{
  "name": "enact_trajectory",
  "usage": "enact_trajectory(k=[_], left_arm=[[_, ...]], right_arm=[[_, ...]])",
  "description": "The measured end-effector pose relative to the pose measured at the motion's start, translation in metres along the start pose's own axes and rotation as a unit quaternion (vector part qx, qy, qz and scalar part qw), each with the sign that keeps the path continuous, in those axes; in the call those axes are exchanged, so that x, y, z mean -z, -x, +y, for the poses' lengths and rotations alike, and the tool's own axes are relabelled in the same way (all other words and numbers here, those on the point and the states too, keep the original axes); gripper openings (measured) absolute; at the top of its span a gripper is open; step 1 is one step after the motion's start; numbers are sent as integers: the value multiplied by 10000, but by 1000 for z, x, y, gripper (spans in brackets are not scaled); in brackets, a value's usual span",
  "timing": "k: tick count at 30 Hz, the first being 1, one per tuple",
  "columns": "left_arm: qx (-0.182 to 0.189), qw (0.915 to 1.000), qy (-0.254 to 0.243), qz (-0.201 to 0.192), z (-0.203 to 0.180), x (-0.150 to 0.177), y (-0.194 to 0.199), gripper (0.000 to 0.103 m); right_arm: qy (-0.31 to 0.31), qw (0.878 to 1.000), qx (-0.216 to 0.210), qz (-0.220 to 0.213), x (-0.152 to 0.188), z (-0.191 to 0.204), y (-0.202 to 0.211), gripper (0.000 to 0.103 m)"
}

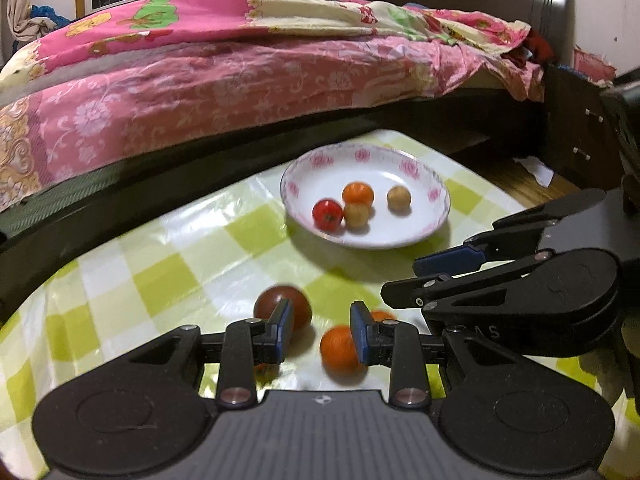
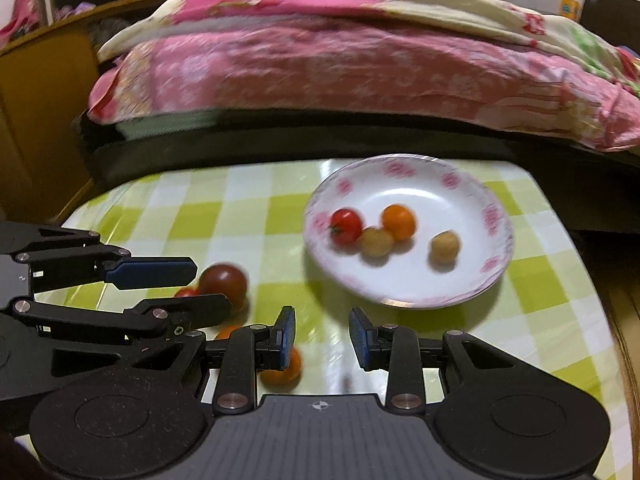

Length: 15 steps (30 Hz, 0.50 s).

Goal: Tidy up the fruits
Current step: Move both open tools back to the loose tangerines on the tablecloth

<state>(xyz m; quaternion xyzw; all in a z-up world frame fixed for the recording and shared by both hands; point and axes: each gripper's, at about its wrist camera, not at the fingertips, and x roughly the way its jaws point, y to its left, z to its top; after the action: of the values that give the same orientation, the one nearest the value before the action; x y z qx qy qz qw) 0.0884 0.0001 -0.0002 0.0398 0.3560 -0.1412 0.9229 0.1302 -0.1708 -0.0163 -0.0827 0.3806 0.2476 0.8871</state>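
Note:
A white plate with pink flowers [image 1: 420, 232] [image 2: 492, 280] holds a red tomato [image 1: 327, 215] [image 2: 345, 226], an orange fruit [image 1: 358, 194] [image 2: 398, 222] and two tan fruits [image 1: 398, 198] [image 2: 444, 246]. On the cloth lie a dark red fruit [image 1: 298, 304] [image 2: 222, 282] and an orange fruit [image 1: 338, 350] [image 2: 282, 368]. My left gripper [image 1: 322, 334] is open, low over these loose fruits. My right gripper [image 2: 322, 338] is open and empty beside it, in front of the plate; it also shows in the left wrist view [image 1: 448, 276].
The green and white checked cloth [image 1: 160, 280] [image 2: 200, 216] covers a small table. A bed with a pink quilt [image 1: 200, 80] [image 2: 360, 60] stands close behind. A small red fruit [image 2: 186, 292] and another orange one [image 2: 228, 332] lie half hidden under the left gripper.

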Motion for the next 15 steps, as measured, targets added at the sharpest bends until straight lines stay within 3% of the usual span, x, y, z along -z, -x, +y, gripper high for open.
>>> enact_trajectory(k=[15], left_arm=[[141,9996,-98,215,5,20,-4,39]], right_arm=[[310,9987,-265,320,13,18,-13,29]])
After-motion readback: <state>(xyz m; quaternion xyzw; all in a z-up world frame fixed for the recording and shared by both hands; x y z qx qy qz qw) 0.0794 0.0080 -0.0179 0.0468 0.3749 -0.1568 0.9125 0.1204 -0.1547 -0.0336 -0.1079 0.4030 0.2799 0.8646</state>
